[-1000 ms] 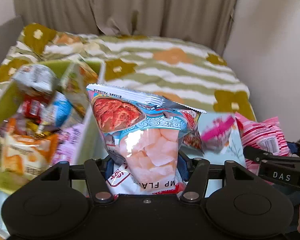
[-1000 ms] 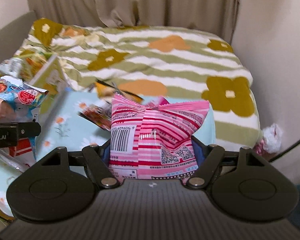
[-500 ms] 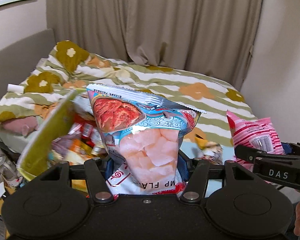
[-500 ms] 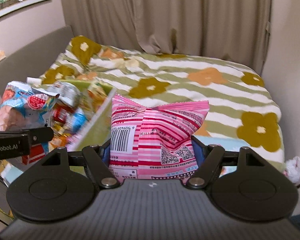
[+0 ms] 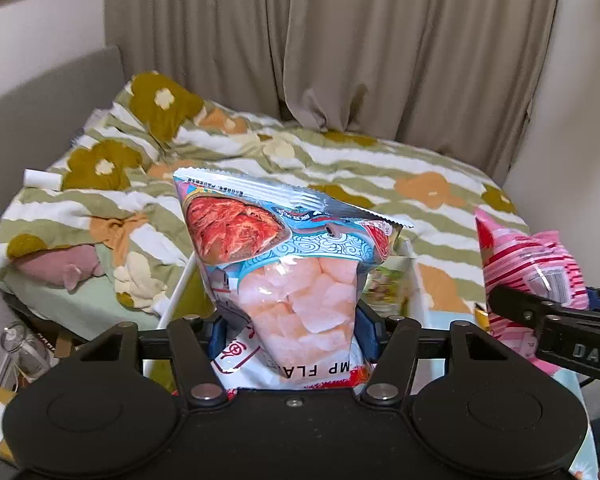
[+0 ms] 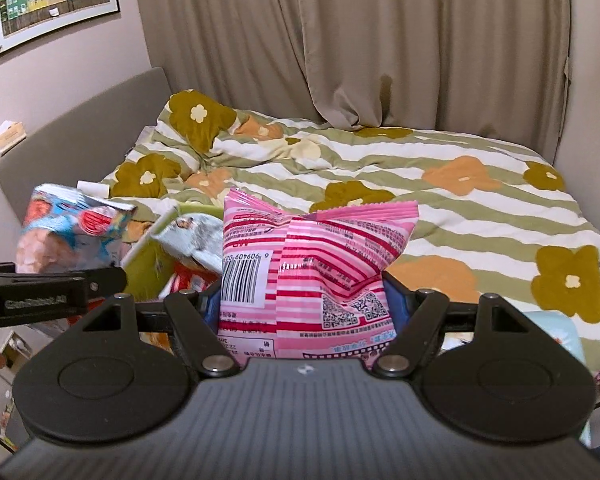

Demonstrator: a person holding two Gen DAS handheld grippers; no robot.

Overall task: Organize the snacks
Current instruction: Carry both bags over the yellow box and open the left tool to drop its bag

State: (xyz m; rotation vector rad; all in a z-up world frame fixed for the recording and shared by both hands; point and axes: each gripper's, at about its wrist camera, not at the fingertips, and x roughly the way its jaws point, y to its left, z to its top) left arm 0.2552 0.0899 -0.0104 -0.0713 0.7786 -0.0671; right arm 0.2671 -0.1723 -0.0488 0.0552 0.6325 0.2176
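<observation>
Blue-and-silver foil marks the shrimp-chip bag (image 5: 288, 280), which stands upright at frame centre in the left wrist view, its clear window showing pale pink chips. Left gripper (image 5: 294, 330) pinches the bag's lower part, blue pads pressing its two sides; the sealed top edge rises free above the jaws. Behind and below the bag, a white-rimmed green box (image 5: 178, 296) shows in slivers either side, with another snack packet (image 5: 388, 286) inside at centre right.

Right wrist view: right gripper (image 6: 304, 300) clamps a pink striped snack bag (image 6: 312, 272) at frame centre, pads tight on both sides, barcode and QR code facing the camera, top edge crumpled. At centre left the same green box (image 6: 148, 264) holds several packets, a pale grey one (image 6: 196, 236) uppermost. Further left the shrimp-chip bag (image 6: 68, 232) appears blurred above the left gripper's black finger (image 6: 48, 296).

In the left view the pink bag (image 5: 524, 264) sits at right edge, above the right gripper's black finger (image 5: 552, 324).

Background in both: bed with a green-and-white striped, flower-print duvet (image 6: 420, 184), beige curtains (image 6: 380, 40), a grey headboard (image 6: 80, 132). A framed picture (image 6: 52, 0) of coloured houses hangs upper left in the right view. A pink plush toy (image 5: 60, 266) lies at the bed's left edge in the left view.
</observation>
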